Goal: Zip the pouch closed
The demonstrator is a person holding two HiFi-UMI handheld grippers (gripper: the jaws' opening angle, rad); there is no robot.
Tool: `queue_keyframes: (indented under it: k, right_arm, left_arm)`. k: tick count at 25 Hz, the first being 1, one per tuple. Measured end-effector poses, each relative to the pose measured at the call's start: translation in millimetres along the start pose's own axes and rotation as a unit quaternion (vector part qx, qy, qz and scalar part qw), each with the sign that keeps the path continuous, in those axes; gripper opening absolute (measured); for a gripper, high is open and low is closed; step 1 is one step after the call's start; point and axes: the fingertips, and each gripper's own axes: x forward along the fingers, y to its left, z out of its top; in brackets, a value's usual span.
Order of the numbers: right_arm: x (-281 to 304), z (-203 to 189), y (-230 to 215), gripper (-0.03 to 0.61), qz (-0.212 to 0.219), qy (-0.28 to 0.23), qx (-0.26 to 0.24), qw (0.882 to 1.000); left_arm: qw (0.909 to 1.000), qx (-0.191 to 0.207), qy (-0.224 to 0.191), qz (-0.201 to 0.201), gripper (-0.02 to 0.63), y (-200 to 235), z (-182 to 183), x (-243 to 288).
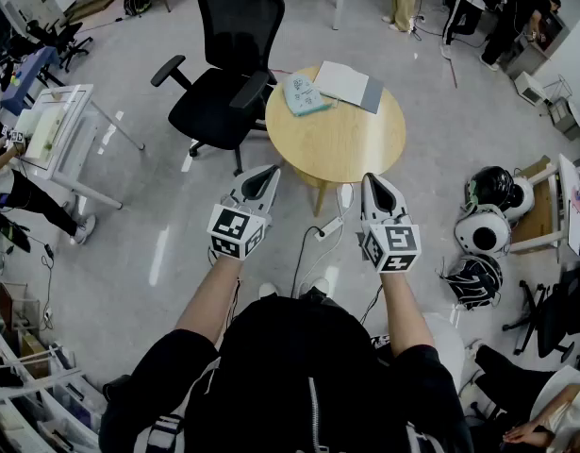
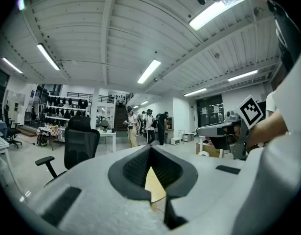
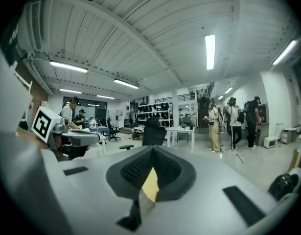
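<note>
A teal pouch [image 1: 306,93] lies on the far left part of a round wooden table [image 1: 346,144], beside a white and grey notebook [image 1: 348,83]. My left gripper [image 1: 267,173] is held level in the air just short of the table's near left edge, its jaws shut with nothing in them. My right gripper [image 1: 373,179] hovers over the near right edge, also shut and empty. In the left gripper view the dark pads [image 2: 135,166] meet at the tip, and a sliver of the table [image 2: 155,184] shows below. The right gripper view shows the same, with table [image 3: 151,185] in the gap.
A black office chair [image 1: 223,74] stands against the table's far left side. Several helmets [image 1: 492,213] lie on the floor to the right by a wooden frame. A white desk [image 1: 54,125] is at the left. A cable and power strip [image 1: 329,226] run under the table. People stand far off.
</note>
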Motion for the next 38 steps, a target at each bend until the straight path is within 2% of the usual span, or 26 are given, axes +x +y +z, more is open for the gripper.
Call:
queue_keyframes:
  k: [12, 27, 38]
  right_arm:
    - [9, 0, -23, 0.005, 0.024, 0.002, 0.003, 1.000]
    - [24, -19, -52, 0.005, 0.098, 0.016, -0.002, 0.995]
    - [97, -25, -81, 0.005, 0.106, 0.033, 0.009, 0.994]
  left_arm:
    - [1.0000, -0.006, 0.008, -0.003, 0.000, -12, -5, 32]
    - [0.9990, -0.012, 0.021, 0.037, 0.000, -39, -18, 70]
    - [0.9986, -0.030, 0.029, 0.031, 0.000, 5, -32, 138]
